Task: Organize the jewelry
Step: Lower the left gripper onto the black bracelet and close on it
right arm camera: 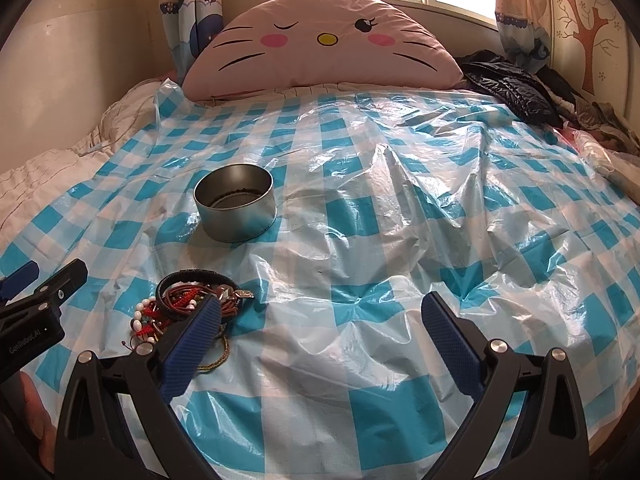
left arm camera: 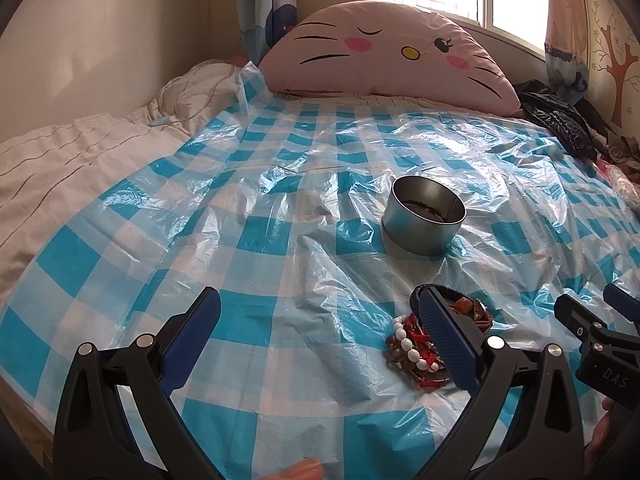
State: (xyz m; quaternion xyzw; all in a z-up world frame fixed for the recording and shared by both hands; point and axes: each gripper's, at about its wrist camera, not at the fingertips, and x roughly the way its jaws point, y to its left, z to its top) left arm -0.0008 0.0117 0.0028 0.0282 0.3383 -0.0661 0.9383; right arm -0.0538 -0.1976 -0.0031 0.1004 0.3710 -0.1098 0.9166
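Observation:
A pile of jewelry (left arm camera: 416, 344) lies on the blue-and-white checked plastic sheet (left arm camera: 280, 208): a white bead bracelet, red cords, brown beads and a black braided bangle. It also shows in the right wrist view (right arm camera: 188, 304). A round metal tin (left arm camera: 424, 216) stands open beyond the pile, also in the right wrist view (right arm camera: 236, 208). My left gripper (left arm camera: 320, 312) is open, its right finger just over the pile. My right gripper (right arm camera: 320, 316) is open, its left finger by the pile. Each gripper shows at the edge of the other's view.
A pink cat-face pillow (left arm camera: 384, 52) leans at the head of the bed. A crumpled white quilt (left arm camera: 80, 152) lies along the left side. Dark clothes (right arm camera: 516, 88) are heaped at the back right. Curtains and a bright window stand behind.

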